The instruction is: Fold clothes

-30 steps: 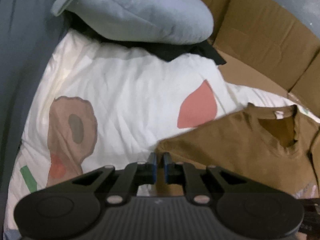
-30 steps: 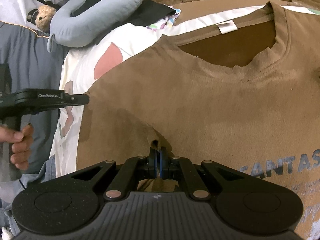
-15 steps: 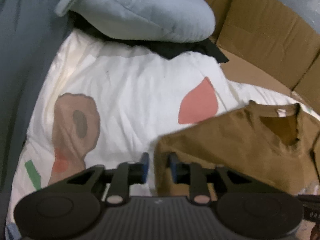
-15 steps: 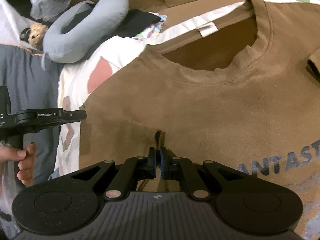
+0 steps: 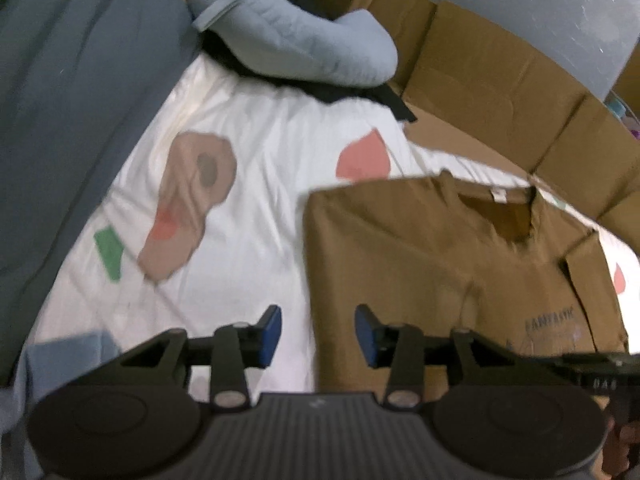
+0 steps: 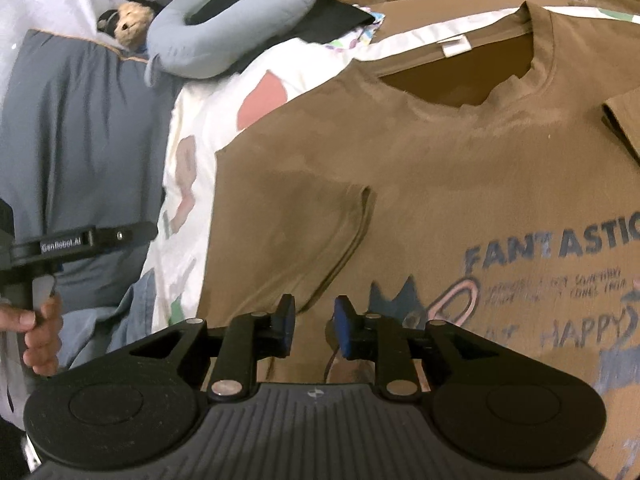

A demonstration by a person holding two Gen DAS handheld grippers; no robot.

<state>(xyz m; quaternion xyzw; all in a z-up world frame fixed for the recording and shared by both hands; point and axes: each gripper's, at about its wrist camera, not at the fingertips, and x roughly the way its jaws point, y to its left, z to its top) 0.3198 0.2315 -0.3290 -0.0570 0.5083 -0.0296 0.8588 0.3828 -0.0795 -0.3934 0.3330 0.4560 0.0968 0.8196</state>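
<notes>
Brown tee (image 6: 440, 184) lies flat, print side up, on the white sheet (image 5: 260, 200) of a bed, collar toward the far side by the cardboard (image 5: 500, 92). Its left sleeve (image 6: 304, 232) is folded inward across the chest, hem running diagonally; the left edge is now a straight line, likely so the body makes a neat rectangle. A flap on the right side (image 6: 624, 120) also looks turned in.

Left claw (image 5: 318, 334): jaws opening, nothing between them, hanging over the sheet just beside the tee's left edge. Blue pads (image 5: 272, 326) are clear of cloth.

Right claw (image 6: 314, 322): jaws opening, a narrower gap, over the near end of the folded sleeve. No fabric pinched as far as I can tell. Looks like a release after laying the sleeve down.

A hand (image 6: 38, 332) on the left holds the other tool's handle.

Clutter far left: grey neck pillow (image 6: 224, 36), small teddy (image 6: 128, 26), grey blanket (image 5: 72, 100). All well apart from the tee.

Judgement: side folds done, lengthwise fold not yet made. The next grab is probably at the hem or shoulders.
</notes>
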